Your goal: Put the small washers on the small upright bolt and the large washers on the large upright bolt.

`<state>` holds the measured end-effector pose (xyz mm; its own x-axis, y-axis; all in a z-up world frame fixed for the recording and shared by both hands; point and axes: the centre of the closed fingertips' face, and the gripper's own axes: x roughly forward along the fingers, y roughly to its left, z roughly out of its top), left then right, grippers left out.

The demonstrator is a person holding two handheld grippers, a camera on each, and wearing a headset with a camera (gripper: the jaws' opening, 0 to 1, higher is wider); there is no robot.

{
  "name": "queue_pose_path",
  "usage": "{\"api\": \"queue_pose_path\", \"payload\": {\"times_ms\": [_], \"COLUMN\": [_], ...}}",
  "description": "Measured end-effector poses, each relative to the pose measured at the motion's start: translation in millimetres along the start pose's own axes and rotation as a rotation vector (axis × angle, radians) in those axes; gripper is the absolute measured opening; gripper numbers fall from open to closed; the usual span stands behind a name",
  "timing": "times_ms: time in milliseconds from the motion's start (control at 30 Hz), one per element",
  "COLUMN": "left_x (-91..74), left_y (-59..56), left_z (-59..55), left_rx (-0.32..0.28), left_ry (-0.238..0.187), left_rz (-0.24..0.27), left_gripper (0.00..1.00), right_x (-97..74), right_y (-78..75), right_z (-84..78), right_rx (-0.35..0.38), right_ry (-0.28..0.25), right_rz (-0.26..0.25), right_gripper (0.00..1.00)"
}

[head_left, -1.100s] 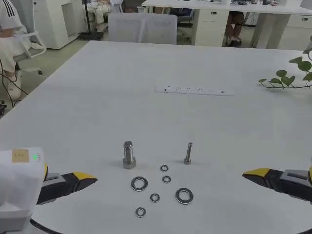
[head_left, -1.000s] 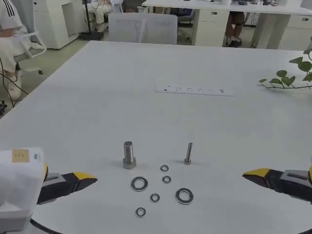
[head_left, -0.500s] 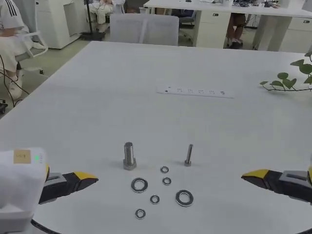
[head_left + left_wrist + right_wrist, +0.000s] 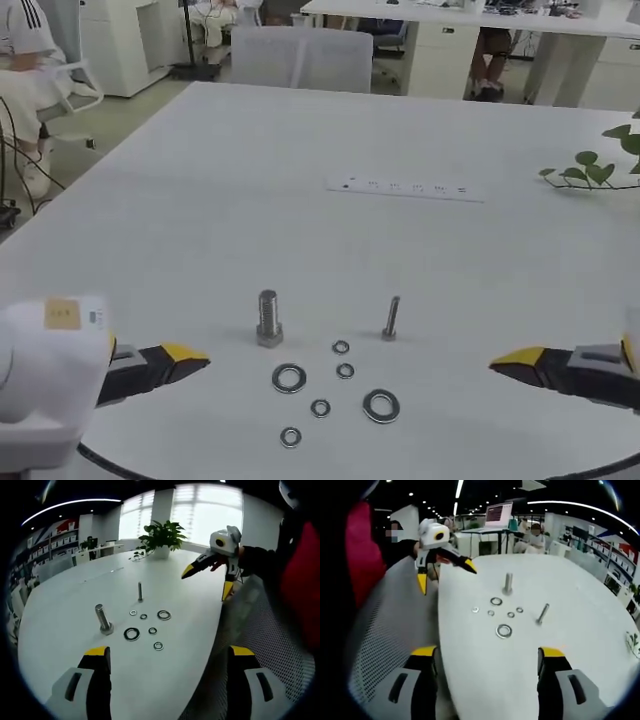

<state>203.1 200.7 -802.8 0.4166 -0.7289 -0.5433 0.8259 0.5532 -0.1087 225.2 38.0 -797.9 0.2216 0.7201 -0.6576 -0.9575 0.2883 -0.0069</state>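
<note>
Hovering both tools at the near edge of the table (image 4: pixel 400 130), nothing picked yet. Left gripper (image 4: pixel 170 652): jaws spread wide, holding nothing. Right gripper (image 4: pixel 487 652): same, wide apart and empty. Neither is touching any part.

Where the parts are sitting:
- Large bolt (image 4: pixel 268 320) and small bolt (image 4: pixel 391 318) are both standing on their heads, well apart, shanks bare.
- All washers are lying flat on the table, in front of and between the bolts.
- Left large washer (image 4: pixel 289 378) is just in front of the large bolt. Right large washer (image 4: pixel 381 405) is over on the small bolt's side.
- Four small washers (image 4: pixel 345 371) are scattered between the two big ones.

I'm reckoning on starting with the left large washer in the left gripper, since it's nearest. Flat washers on a flat top are going to be awkward. I'm thinking narrow the jaws first, come in steep, pinch across the rim and tip it up. Then get the hole level over the bolt tip before letting go. Main risk is knocking a bolt over on approach, so the other gripper should park out wide.
</note>
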Motion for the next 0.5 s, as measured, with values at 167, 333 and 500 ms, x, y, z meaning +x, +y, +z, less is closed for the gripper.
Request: {"api": "queue_pose_path", "payload": {"times_ms": [167,333,500], "left_x": [0.5,0.8,2.2], "left_y": [0.2,0.6,1.7], "left_z": [1.8,4.1,6.0], "left_rx": [0.007,0.013,0.022], "left_ry": [0.001,0.002,0.006], "left_rz": [0.002,0.003,0.003], "left_gripper": [0.97,0.97,0.97], "right_x": [3.2,7.5,13.1], "right_y": [-1.5,-4.3,-9.3], "right_z": [5.5,13.0,19.6], "right_rx": [-0.031,-0.072,-0.107], "right_ry": [0.022,0.039,0.06], "right_rz": [0.018,0.039,0.053], "right_gripper": [0.8,0.78,0.75]}}
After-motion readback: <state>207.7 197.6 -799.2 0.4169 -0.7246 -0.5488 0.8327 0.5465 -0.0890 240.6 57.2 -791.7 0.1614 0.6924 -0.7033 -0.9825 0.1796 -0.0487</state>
